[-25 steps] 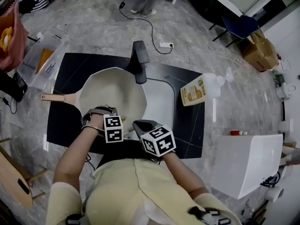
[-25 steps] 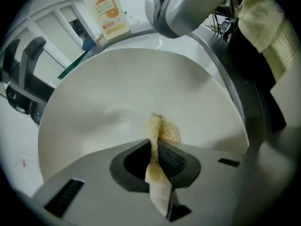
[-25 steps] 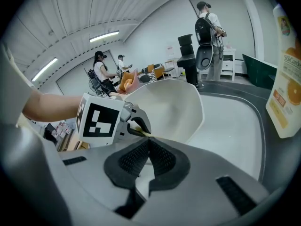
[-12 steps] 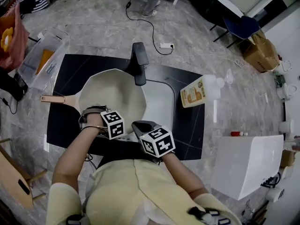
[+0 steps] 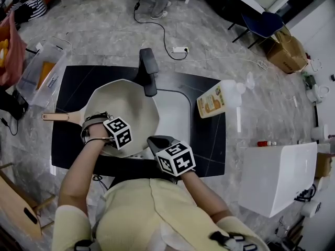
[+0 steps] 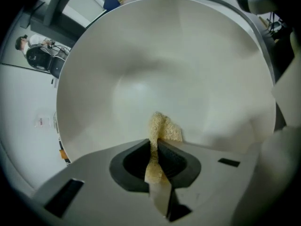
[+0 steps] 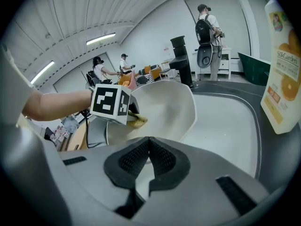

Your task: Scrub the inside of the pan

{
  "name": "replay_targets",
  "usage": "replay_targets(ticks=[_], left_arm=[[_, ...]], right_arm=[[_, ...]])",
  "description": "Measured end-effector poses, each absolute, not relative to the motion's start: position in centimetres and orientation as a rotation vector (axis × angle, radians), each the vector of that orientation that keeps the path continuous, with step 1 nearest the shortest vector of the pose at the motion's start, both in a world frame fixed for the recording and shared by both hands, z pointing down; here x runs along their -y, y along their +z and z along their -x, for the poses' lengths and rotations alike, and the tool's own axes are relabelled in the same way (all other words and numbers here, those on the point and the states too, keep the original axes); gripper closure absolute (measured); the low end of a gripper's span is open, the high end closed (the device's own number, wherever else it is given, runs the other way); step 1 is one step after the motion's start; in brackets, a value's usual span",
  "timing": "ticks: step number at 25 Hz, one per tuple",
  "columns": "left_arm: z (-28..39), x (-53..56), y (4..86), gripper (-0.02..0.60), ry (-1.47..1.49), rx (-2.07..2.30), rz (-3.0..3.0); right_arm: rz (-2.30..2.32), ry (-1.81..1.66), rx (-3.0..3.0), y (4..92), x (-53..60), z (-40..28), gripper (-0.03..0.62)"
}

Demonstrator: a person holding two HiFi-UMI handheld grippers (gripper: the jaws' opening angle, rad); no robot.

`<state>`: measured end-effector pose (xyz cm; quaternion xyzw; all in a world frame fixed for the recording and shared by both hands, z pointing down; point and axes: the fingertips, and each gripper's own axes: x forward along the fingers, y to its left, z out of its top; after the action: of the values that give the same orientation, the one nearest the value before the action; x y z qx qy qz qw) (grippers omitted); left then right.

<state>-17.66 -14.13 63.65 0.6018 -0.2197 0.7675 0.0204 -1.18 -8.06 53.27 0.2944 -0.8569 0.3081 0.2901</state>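
Observation:
A cream pan with a pale handle rests tilted over the sink. My left gripper reaches into it from the near side. It is shut on a yellow sponge that presses against the pan's inner wall. The left gripper shows the sponge squeezed between its jaws. My right gripper sits at the pan's near rim. In the right gripper view its jaws are closed, with the pan's rim running down between them. The sponge shows under the left gripper's marker cube.
A black faucet stands behind the pan. An orange dish-soap bottle lies on the black counter right of the sink. A white box is at the right, a clear bin at the left. People stand across the room.
My left gripper has slid the sponge a little leftward and deeper across the pan's inside. The right gripper has stayed at the near rim.

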Motion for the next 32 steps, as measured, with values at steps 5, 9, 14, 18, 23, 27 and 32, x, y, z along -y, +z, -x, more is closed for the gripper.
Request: replay_targets(ticks=[5, 9, 14, 18, 23, 27, 32], left_arm=[[18.7, 17.3, 62.7, 0.538, 2.409, 0.955, -1.843], [19.2, 20.0, 61.7, 0.538, 2.439, 1.163, -1.859], [18.8, 22.0, 61.3, 0.538, 2.471, 1.283, -1.911], [17.6, 23.3, 61.4, 0.540, 2.492, 1.312, -1.972], [16.0, 24.3, 61.3, 0.540, 2.385, 1.351, -2.090], [14.8, 24.9, 61.3, 0.540, 2.316, 1.374, -2.169], [13.2, 25.0, 61.2, 0.540, 2.248, 1.361, -2.237]], right_arm=[[-0.789, 0.824, 2.278, 53.4, 7.8, 1.2, 0.580], [-0.805, 0.827, 2.272, 53.4, 7.8, 0.9, 0.580], [-0.836, 0.837, 2.261, 53.4, 7.7, 0.4, 0.580], [-0.860, 0.851, 2.252, 53.5, 7.3, -0.1, 0.580], [-0.906, 0.869, 2.238, 53.5, 7.1, -1.1, 0.580], [-0.934, 0.879, 2.226, 53.7, 6.7, -1.8, 0.580], [-0.945, 0.886, 2.219, 53.7, 6.3, -2.0, 0.580]])
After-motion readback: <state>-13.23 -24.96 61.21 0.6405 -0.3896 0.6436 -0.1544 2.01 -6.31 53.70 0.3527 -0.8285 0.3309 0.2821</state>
